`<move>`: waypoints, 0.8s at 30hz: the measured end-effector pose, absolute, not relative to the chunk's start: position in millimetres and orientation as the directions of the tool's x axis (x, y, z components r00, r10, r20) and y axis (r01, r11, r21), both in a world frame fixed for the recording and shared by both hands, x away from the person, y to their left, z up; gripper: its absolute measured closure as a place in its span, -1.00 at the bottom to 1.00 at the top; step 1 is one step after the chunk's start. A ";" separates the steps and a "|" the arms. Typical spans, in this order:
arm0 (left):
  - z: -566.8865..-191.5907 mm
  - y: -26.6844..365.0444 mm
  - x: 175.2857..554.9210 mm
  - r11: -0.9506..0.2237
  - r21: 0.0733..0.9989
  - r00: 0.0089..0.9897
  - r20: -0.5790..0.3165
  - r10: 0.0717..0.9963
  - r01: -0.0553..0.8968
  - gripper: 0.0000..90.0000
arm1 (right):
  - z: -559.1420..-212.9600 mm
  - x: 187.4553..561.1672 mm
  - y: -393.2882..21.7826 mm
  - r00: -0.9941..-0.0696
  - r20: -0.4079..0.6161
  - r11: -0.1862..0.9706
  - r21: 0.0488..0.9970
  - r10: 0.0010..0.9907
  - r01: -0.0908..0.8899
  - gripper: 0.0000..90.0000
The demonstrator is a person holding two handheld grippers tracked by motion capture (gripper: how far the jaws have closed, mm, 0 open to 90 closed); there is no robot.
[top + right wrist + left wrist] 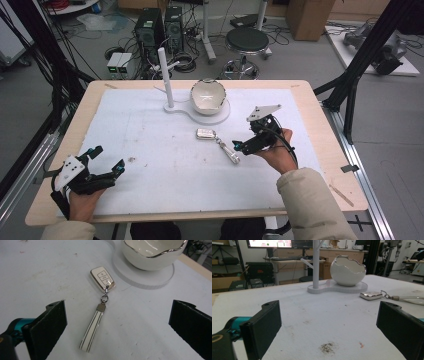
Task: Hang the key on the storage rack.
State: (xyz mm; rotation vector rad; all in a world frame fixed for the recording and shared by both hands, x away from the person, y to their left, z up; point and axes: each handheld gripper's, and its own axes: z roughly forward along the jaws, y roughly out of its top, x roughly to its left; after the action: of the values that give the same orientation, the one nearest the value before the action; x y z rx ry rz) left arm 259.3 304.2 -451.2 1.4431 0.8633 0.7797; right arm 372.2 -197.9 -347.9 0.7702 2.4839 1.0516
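White-covered surface (150, 145) held a car key fob (206, 133) lying ungrasped before an egg-shaped bowl (208, 95).
High view: right gripper (240, 146) hovered just beside its strap (229, 152). Left gripper view: fingers (262, 327) spread, idle. Right gripper view: fingers (47, 325) wide open, straddling the strap; pickup not started.

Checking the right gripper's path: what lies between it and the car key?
Nothing but bare white mat. In the right gripper view, the right gripper hangs open above the car key, whose strap runs back between the jaws.
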 end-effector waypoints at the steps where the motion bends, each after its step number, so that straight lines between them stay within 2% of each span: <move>1: -451.2 304.2 259.2 -0.002 0.998 0.496 -0.028 0.868 0.060 -0.86 | -348.6 373.6 -196.2 -0.799 -0.088 0.586 0.728 0.595 0.356 -0.99; 8: -451.2 303.8 259.3 -0.001 0.998 0.493 -0.030 0.869 0.061 -0.86 | -357.7 384.0 -192.0 -0.814 -0.051 0.622 0.673 0.578 0.400 -0.99; 11: -451.2 303.7 259.6 0.000 0.998 0.492 -0.030 0.870 0.063 -0.86 | -364.9 387.6 -190.1 -0.828 -0.031 0.662 0.616 0.561 0.426 -0.99; 22: -451.1 303.6 259.7 -0.008 0.998 0.492 -0.024 0.870 0.063 -0.86 | -380.3 391.8 -177.1 -0.854 0.000 0.731 0.517 0.520 0.446 -0.98; 24: -451.1 303.6 259.6 -0.009 0.998 0.491 -0.023 0.871 0.061 -0.86 | -386.3 392.6 -172.6 -0.861 0.010 0.759 0.468 0.508 0.453 -0.98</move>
State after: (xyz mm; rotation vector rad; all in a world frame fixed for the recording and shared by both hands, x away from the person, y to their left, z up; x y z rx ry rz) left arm 259.6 303.6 -451.1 1.4483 0.8674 0.7872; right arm 392.6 -172.6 -386.3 0.7779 2.8343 0.7088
